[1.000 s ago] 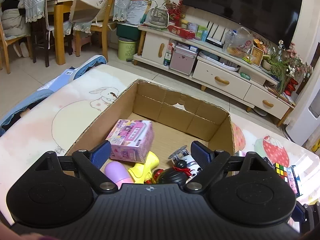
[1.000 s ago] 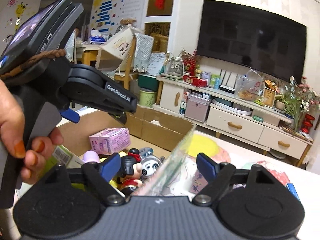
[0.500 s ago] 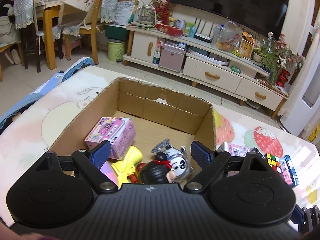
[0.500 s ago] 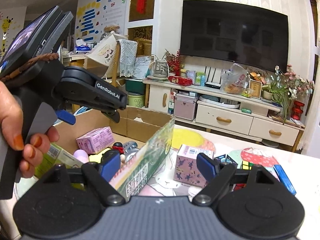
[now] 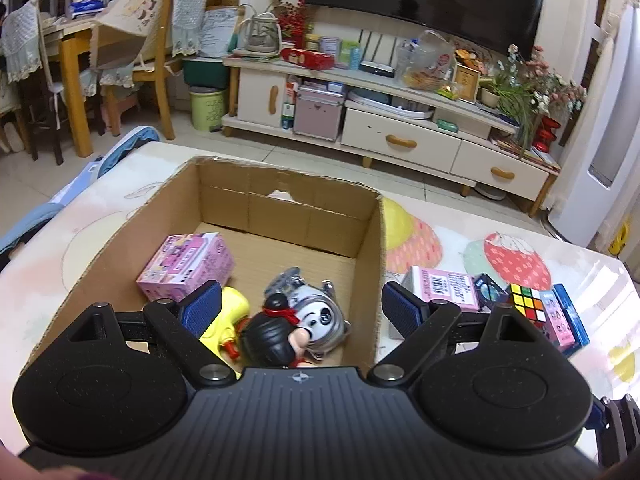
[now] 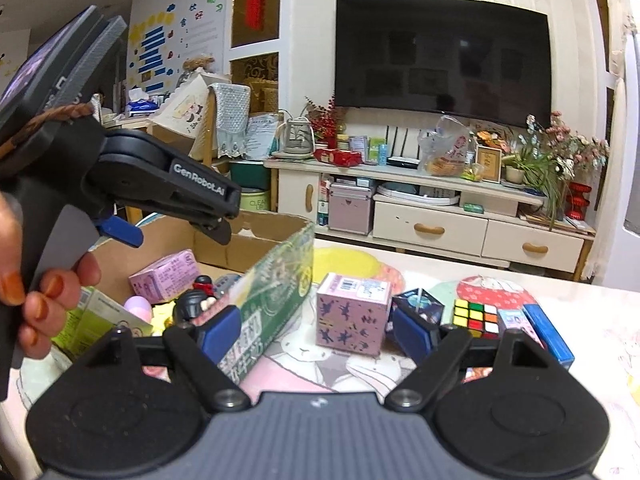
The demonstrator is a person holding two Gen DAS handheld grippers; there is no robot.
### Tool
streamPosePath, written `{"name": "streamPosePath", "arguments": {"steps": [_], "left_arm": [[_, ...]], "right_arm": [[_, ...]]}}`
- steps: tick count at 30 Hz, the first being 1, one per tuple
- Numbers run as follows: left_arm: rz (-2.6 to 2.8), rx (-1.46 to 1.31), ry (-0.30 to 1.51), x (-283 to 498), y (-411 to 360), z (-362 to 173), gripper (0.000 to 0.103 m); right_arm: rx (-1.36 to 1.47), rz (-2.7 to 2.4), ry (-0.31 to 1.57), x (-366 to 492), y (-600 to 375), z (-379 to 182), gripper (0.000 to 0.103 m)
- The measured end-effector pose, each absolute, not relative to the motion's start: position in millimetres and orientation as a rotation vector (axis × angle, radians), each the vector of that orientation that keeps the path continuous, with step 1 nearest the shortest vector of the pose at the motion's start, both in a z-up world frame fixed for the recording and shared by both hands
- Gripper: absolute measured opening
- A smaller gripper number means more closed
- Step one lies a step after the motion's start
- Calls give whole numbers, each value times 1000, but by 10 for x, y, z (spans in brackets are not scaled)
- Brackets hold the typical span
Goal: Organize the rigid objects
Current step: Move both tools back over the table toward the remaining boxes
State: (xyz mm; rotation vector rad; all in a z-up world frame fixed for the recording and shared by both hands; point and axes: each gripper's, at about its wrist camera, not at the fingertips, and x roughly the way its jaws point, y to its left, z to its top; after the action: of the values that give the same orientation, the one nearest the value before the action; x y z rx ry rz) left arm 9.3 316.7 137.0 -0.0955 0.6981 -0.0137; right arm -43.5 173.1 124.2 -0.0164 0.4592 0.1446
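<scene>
The carton (image 5: 368,248), centre frame, already holds sorted toys, while the right gripper (image 6: 316,330), jaws open and empty, faces the pink box (image 6: 352,316) on the tabletop (image 6: 592,320), evidently next; the left gripper (image 5: 300,306) hangs open over the carton.

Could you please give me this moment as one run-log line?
left gripper: open, empty, over cardboard box | right gripper: open, empty, facing pink box | puzzle cube: on table

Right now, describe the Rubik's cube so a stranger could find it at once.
Start at the open cardboard box on the table; the loose things lie in a row outside its right wall. Past the pink barcoded box and a dark cube-shaped box sits the Rubik's cube, the only one with a grid of multicoloured squares.
</scene>
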Motion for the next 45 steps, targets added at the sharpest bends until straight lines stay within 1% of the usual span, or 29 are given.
{"name": "streamPosePath", "arguments": {"steps": [21, 29, 37, 45], "left_arm": [[-93, 20, 678, 90, 3055, 1299, 103], [-143, 29, 676, 74, 3013, 1263, 103], [-227, 43, 699, -26, 2791, 1125, 103], [-331, 35, 785, -94, 2452, 866, 103]], "right_arm": [[17, 49, 466, -553, 1198, 1103, 83], [26, -78, 466, -570, 727, 1002, 83], [103, -256, 514, -471, 63, 772, 83], [108, -272, 542, -268, -185, 592, 81]]}}
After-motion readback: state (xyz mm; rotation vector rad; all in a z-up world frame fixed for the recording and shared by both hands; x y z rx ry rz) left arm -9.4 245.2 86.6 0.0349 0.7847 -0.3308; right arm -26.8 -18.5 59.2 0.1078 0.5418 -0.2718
